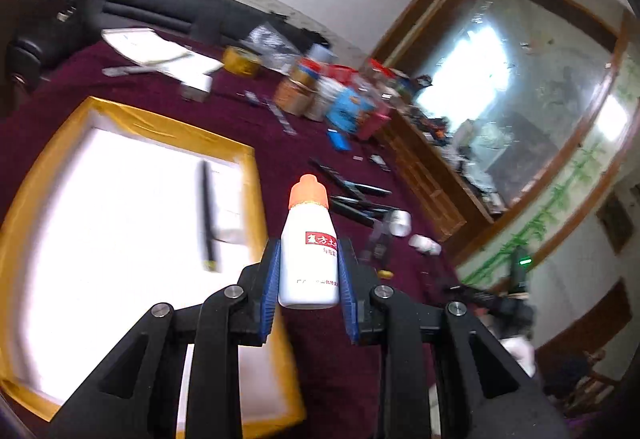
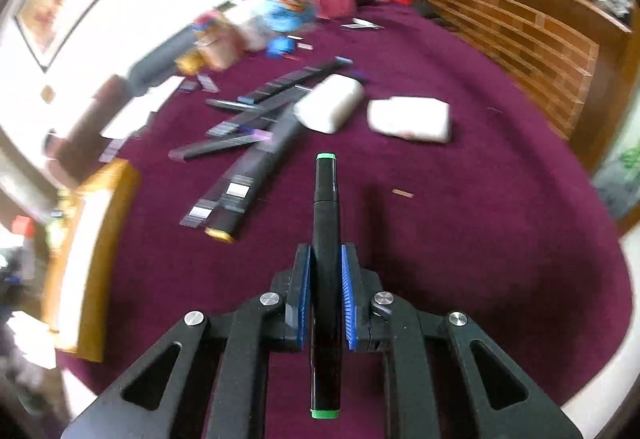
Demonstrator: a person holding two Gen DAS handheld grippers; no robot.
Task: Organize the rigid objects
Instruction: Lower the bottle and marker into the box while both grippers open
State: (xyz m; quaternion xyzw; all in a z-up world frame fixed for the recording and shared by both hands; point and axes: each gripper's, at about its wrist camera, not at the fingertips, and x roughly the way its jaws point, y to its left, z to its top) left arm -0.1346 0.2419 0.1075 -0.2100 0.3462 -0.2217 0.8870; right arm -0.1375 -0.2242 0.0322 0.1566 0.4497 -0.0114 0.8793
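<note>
Left wrist view: left gripper (image 1: pixel 308 271) tilted down over the maroon cloth (image 1: pixel 248 119) — pads pinching a white bottle (image 1: pixel 309 247), beside the yellow-edged tray (image 1: pixel 256 199). Right gripper (image 2: pixel 326 271), pitched steeper — clamped on a black marker (image 2: pixel 326 219).

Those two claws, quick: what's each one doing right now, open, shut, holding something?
Left gripper: shut on the white bottle with the orange cap.
Right gripper: shut on the black marker with green ends.

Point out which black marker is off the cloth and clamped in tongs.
The green-capped marker, clamped between the right tongs. The other black markers lie loose on the maroon cloth, none gripped.
</note>
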